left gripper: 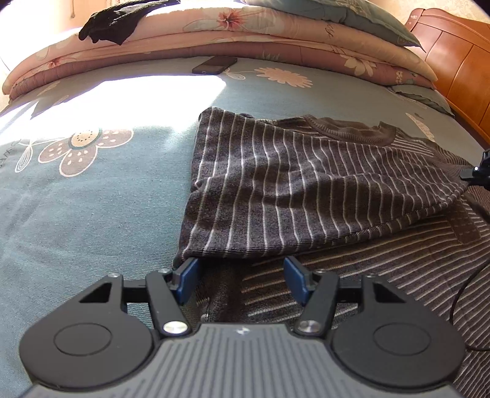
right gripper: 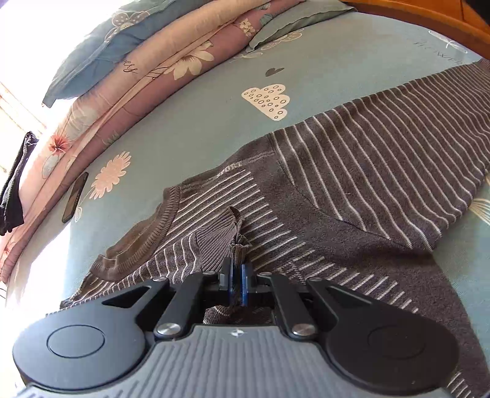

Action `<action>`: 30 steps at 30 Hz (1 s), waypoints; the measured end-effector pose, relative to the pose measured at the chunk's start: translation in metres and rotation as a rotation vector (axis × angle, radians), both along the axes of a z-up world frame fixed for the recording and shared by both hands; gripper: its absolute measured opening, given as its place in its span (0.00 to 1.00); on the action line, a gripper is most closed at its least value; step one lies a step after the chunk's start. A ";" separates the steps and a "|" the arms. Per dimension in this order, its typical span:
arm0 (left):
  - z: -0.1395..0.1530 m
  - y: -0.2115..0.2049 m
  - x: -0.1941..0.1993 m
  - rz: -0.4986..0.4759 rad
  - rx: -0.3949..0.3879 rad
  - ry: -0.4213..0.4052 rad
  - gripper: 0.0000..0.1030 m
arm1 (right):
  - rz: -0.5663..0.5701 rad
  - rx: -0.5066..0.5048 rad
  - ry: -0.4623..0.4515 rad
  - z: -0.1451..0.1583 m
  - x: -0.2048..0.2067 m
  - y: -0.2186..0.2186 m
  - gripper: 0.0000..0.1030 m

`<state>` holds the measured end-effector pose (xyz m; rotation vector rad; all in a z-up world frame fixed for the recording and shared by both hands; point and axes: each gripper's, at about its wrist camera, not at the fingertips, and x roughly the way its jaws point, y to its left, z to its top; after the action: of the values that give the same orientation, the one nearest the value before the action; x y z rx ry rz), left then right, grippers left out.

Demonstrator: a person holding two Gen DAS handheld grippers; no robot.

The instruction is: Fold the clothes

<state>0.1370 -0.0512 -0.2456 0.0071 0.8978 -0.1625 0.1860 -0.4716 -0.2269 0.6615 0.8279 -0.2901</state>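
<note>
A dark grey sweater point(left gripper: 306, 189) with thin white stripes lies on the blue-green flowered bedsheet point(left gripper: 76, 214). One sleeve is folded over its body, and the ribbed collar point(left gripper: 352, 134) faces the pillows. My left gripper point(left gripper: 242, 275) stands open just above the sweater's near edge, with only flat cloth below the blue pads. In the right wrist view the sweater point(right gripper: 382, 171) spreads to the right. My right gripper point(right gripper: 237, 275) is shut on a ribbed cuff point(right gripper: 235, 232) of the sweater, which bunches up between the pads.
A folded pink flowered quilt point(left gripper: 214, 33) and pillows are stacked at the far side. A black phone point(left gripper: 214, 65) lies on the sheet before them. A black garment point(left gripper: 113, 21) rests on the quilt. A wooden headboard point(left gripper: 459, 61) rises at the right. Bright sunlight falls at left.
</note>
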 end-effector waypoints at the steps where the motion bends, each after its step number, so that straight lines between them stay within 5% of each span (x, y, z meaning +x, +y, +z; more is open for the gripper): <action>1: -0.002 -0.001 0.000 -0.006 0.004 0.006 0.58 | -0.010 0.004 0.010 -0.006 0.001 -0.004 0.06; 6: -0.001 -0.002 -0.001 -0.018 -0.009 0.014 0.58 | -0.014 0.002 0.098 -0.032 0.006 -0.009 0.07; 10: 0.007 0.003 -0.008 -0.043 -0.046 0.015 0.57 | -0.047 -0.061 0.132 -0.016 -0.001 -0.003 0.20; 13: 0.010 0.006 -0.008 -0.058 -0.049 -0.003 0.57 | 0.000 -0.073 0.108 -0.001 -0.007 0.008 0.20; 24: -0.004 0.025 -0.001 -0.032 -0.171 0.025 0.57 | 0.548 -0.057 -0.028 0.062 0.085 0.152 0.29; 30: 0.018 0.057 -0.004 -0.111 -0.354 0.026 0.57 | 0.789 -0.090 -0.058 0.078 0.128 0.234 0.29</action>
<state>0.1333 0.0061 -0.2272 -0.2749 0.8847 -0.4239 0.3140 -0.2381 -0.1490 0.2206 0.9500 0.4025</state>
